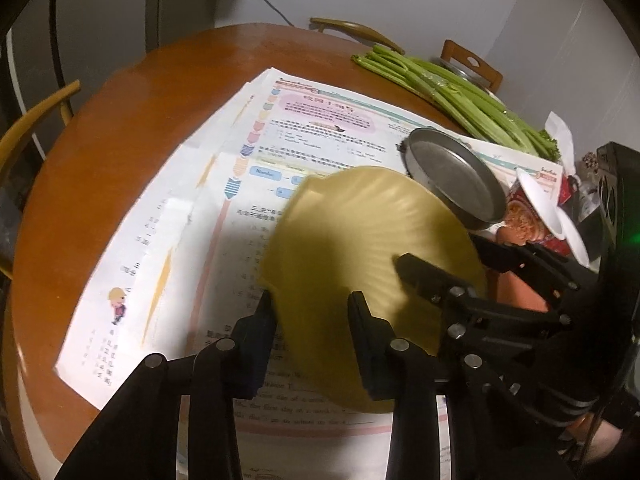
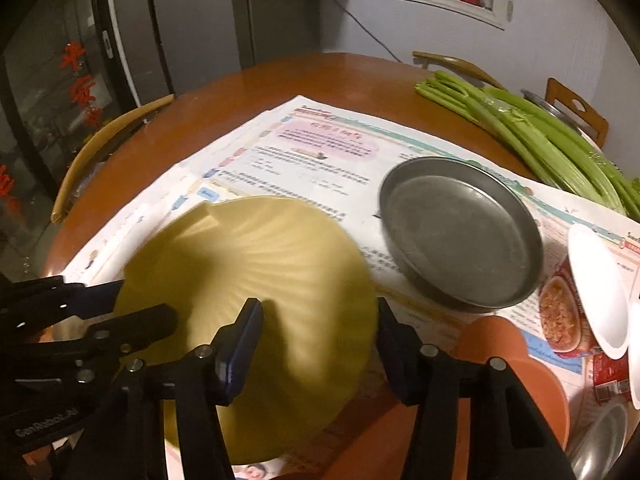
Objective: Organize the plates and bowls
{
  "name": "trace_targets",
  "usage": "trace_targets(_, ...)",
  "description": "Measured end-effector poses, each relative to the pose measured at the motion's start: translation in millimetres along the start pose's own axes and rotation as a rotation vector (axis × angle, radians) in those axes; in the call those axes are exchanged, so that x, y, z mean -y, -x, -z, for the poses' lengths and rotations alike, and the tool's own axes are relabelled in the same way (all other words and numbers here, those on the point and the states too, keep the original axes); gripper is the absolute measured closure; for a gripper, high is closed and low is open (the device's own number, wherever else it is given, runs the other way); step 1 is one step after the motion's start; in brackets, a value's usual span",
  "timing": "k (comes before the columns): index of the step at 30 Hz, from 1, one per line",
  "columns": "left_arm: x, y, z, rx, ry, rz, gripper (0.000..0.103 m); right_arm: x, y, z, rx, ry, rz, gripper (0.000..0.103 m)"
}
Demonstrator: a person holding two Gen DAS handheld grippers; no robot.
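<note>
A yellow ribbed plate [image 1: 352, 232] [image 2: 240, 248] is tilted over the printed paper sheets [image 1: 180, 220], blurred by motion. My left gripper [image 1: 312, 304] [image 2: 146, 300] is shut on its near left rim, one finger above and one below. On the opposite rim my right gripper [image 2: 318, 308] [image 1: 440, 254] is also shut. A grey metal pan [image 2: 460, 236] [image 1: 452, 184] rests on the paper to the right of the plate. Under my right gripper lies an orange dish [image 2: 516, 368] [image 1: 516, 292]. White bowls [image 2: 600, 292] [image 1: 540, 200] stand on edge at the far right.
The round wooden table [image 1: 120, 120] carries a bundle of celery [image 2: 540, 140] along its back right. A steel bowl [image 2: 600, 436] shows at the bottom right corner. Chair backs [image 2: 100, 148] ring the table, and a grey wall stands behind.
</note>
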State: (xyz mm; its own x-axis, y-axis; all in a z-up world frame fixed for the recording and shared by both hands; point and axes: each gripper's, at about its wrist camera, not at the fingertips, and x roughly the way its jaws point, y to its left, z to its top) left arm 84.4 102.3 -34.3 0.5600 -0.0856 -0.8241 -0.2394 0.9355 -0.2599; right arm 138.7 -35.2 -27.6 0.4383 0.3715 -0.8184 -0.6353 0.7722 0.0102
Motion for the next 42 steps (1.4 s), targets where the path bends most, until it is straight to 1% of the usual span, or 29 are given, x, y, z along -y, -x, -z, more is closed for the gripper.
trace_targets(3, -3.1, 0.0, -1.8, 0.004, 0.013, 0.006, 0.068, -3.3, 3.6, -0.3, 0.005, 0.001, 0.009, 0.048)
trace_targets(10, -12.7, 6.8, -12.6, 0.022, 0.046, 0.03, 0.068, -3.8, 15.9, -6.9, 0.021, -0.053, -0.025, 0.048)
trace_targets(13, -16.0, 10.2, -20.5, 0.043, 0.048, 0.019, 0.068, -5.9, 21.8, -13.4, 0.037, -0.066, -0.04, 0.048)
trace_targets(18, -20.8, 15.3, -34.2, 0.07, 0.047, 0.008, 0.068, -12.2, 26.8, -24.0, 0.061, -0.076, -0.03, 0.048)
trace_targets(26, -31.2, 6.4, -52.5, 0.078, 0.049, -0.003, 0.068, -15.9, 18.8, -34.5, 0.053, -0.111, -0.032, 0.048)
trace_targets(34, -36.7, -8.1, -59.8, 0.067, 0.046, -0.015, 0.068, -17.6, 4.8, -35.9, 0.034, -0.131, -0.024, 0.048)
trace_targets(38, -38.9, -14.1, -62.7, 0.068, 0.04, -0.029, 0.068, -18.6, -0.9, -35.9, 0.024, -0.13, -0.017, 0.048)
trace_targets(42, -40.5, -19.9, -64.5, 0.068, 0.029, -0.043, 0.068, -24.1, -8.3, -35.5, 0.004, -0.109, 0.011, 0.048)
